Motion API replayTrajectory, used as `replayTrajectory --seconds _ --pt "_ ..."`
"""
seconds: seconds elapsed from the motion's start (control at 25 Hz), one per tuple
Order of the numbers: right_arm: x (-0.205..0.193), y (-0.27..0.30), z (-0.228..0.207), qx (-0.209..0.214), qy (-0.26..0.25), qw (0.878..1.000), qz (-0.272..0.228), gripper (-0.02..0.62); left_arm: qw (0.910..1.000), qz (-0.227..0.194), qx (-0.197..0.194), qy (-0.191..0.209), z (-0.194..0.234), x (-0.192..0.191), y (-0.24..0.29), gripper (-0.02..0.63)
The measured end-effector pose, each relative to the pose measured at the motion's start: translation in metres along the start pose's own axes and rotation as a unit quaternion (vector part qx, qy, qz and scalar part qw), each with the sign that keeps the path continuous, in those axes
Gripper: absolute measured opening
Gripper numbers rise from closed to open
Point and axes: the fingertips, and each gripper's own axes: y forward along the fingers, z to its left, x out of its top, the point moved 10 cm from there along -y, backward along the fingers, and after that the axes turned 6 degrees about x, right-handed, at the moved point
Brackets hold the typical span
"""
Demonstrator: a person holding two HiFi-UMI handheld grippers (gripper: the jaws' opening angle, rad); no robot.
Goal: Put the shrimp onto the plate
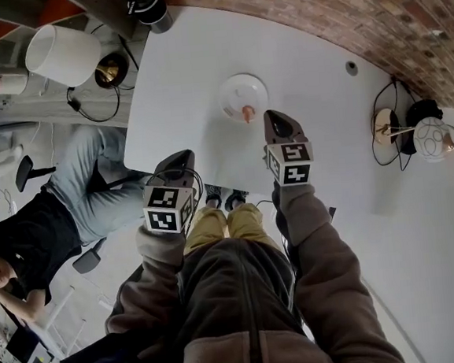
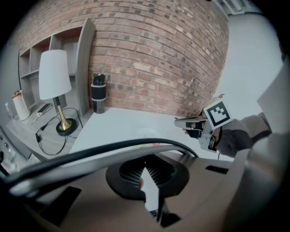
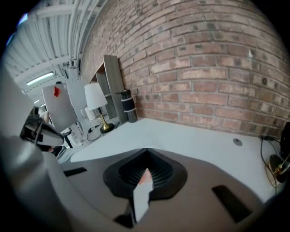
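Observation:
A small white plate [image 1: 239, 91] sits on the white table [image 1: 186, 70] in the head view. An orange shrimp [image 1: 247, 114] lies at the plate's near rim. My right gripper [image 1: 275, 119] hovers just right of the shrimp, its jaws together and nothing held. A sliver of orange shows through the thin slit of the right gripper [image 3: 144, 180] in its own view. My left gripper [image 1: 182, 162] is shut and empty near the table's front edge, well left of the plate. The left gripper view shows its jaws closed to a narrow slit, with the right gripper [image 2: 188, 121] beyond.
A white-shaded lamp [image 1: 62, 53] and a black cylinder [image 1: 147, 3] stand at the table's far left. A seated person [image 1: 63, 207] is left of the table. Cables and a globe lamp [image 1: 433, 139] lie at the right. A brick wall [image 1: 315, 11] backs the table.

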Motion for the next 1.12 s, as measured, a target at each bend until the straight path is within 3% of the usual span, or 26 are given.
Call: replayTrajectory --seconds 0.2,0.4,0.64,0.8,1.0,1.12 --pt "0.037 -0.075 0.019 -0.017 -0.006 0.997 -0.077 0.002 0.997 -0.071 -0.018 0.025 -0.02 0.052 -0.02 0.005" --pt "0.074 -0.15 0.034 -0.04 -0.013 0.988 -0.152 0.0 0.9869 -0.147 -0.038 0.056 -0.044 0.103 -0.046 0.005" --pt "0.106 -0.232 0.048 -0.075 -0.019 0.97 -0.232 0.0 0.9663 -0.232 -0.059 0.095 -0.074 0.152 -0.09 0.005" --pt "0.129 -0.267 0.054 -0.091 -0.052 0.954 -0.282 0.0 0.949 -0.286 -0.068 0.113 -0.088 0.181 -0.113 0.004" --pt "0.149 -0.298 0.066 -0.108 -0.076 0.938 -0.32 0.0 0.9302 -0.336 -0.079 0.123 -0.1 0.201 -0.141 0.004" --pt "0.157 -0.311 0.071 -0.114 -0.083 0.932 -0.333 0.0 0.9233 -0.353 -0.081 0.129 -0.105 0.208 -0.15 0.004"
